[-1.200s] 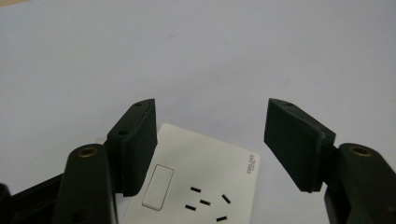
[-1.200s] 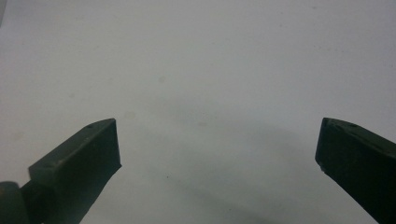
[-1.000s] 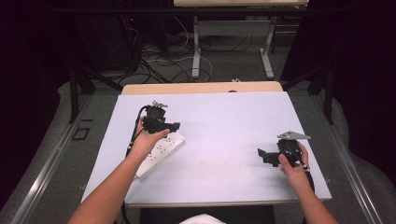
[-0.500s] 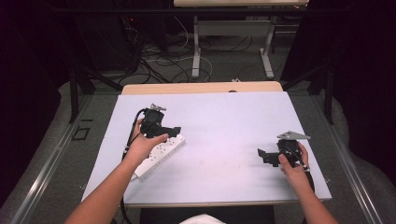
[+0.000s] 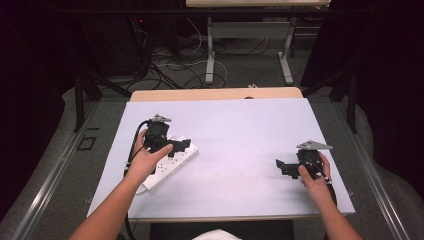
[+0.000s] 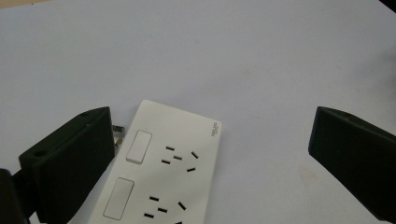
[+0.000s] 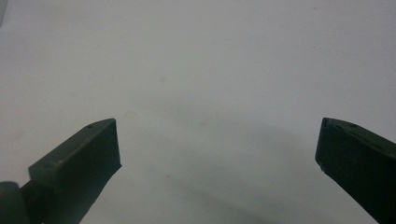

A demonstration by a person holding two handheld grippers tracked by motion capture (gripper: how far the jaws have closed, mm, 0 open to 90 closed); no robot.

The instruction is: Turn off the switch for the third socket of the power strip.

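A white power strip (image 5: 170, 165) lies at an angle on the left part of the pale table (image 5: 240, 135). In the left gripper view the power strip (image 6: 163, 172) shows two rocker switches and several socket holes, and it lies low between the wide-apart jaws. My left gripper (image 5: 181, 145) hovers open just above the strip's far end. My right gripper (image 5: 281, 167) rests near the table's right front corner, open, with nothing between its jaws; in the right gripper view there is bare table (image 7: 210, 93) ahead of it.
A wooden strip (image 5: 215, 93) borders the table's far edge. Beyond it, table legs (image 5: 211, 50) and loose cables (image 5: 165, 65) lie on the dark floor. A black cable (image 5: 134, 150) trails from the left gripper along the strip's near side.
My left hand and its gripper have shifted slightly toward the front over the power strip. The right gripper has not moved.
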